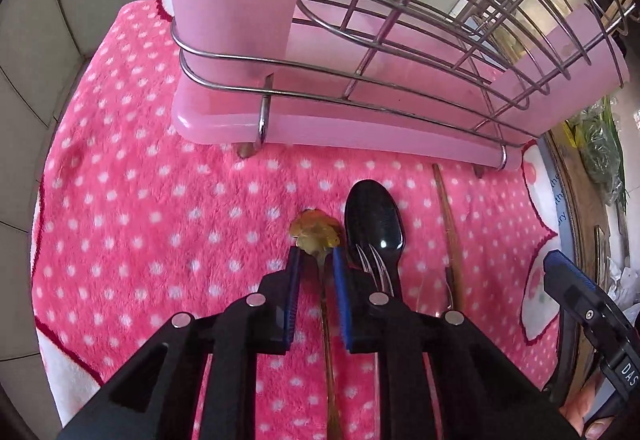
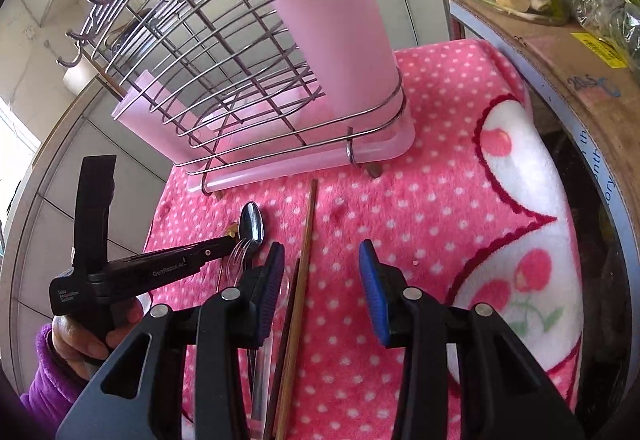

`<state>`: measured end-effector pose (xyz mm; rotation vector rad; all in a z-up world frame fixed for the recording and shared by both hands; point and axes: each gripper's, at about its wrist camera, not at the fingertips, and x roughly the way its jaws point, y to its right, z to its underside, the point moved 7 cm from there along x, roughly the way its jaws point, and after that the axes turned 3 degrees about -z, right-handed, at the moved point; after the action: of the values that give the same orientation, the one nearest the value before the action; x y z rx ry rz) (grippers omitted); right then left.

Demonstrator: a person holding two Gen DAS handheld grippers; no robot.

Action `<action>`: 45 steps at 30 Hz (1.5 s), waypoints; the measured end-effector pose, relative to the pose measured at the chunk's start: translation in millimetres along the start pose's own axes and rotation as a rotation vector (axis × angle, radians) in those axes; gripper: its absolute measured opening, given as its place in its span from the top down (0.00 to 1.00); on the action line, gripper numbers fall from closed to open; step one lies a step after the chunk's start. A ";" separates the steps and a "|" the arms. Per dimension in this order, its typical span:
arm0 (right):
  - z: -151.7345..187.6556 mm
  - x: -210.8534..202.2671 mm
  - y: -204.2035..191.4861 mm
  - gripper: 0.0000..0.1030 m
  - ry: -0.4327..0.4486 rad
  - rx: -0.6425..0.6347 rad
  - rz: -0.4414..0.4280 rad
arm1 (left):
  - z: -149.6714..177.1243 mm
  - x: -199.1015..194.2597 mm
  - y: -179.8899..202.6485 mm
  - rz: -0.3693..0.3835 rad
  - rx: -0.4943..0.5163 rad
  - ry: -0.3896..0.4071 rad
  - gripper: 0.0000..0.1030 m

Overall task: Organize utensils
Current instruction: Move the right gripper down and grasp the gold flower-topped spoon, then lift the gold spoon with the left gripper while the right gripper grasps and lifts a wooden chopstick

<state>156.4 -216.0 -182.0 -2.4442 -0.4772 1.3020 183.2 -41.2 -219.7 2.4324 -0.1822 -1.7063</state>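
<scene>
Left claw [image 2: 230, 240], marked "GenRobot.AI", straddles gold spoon [image 1: 316, 234].

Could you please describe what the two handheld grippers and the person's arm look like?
Both grippers, left gripper and right gripper, have black plastic frames, ribbed blue pads on the jaws and round silver studs. The left one's body bears small white lettering. The hand holding it wears a purple fleece sleeve.

Spoons [image 1: 374, 218]: two. Chopsticks [image 2: 306, 236]: two. Fork [image 1: 376, 264]: one. Rack [image 2: 248, 80]: one.

Two low, close wrist views toward the wire rack [image 1: 400, 40], sharing the pink mat [image 2: 440, 200].
</scene>
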 end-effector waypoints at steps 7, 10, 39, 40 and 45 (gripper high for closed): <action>-8.1 24.2 -12.5 0.62 -0.050 0.002 -0.003 | -1.0 -5.2 -5.8 0.031 -0.029 0.022 0.97; -10.7 39.5 -18.8 0.62 -0.084 0.002 -0.001 | 0.0 -12.4 -11.3 0.054 -0.043 0.038 0.97; -17.2 38.3 -26.7 0.94 -0.017 -0.031 0.063 | 7.9 -100.3 -60.2 0.129 -0.060 0.188 0.97; -17.3 32.9 -26.0 0.94 -0.001 -0.029 0.055 | 8.9 -99.8 -57.9 0.127 -0.058 0.192 0.97; -18.8 6.4 -26.0 0.94 0.053 -0.024 0.028 | 13.9 -106.3 -50.4 0.131 -0.061 0.215 0.97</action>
<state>172.0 -192.5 -165.5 -2.5066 -0.4485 1.2465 134.3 27.8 -136.8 2.4765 -0.2516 -1.3662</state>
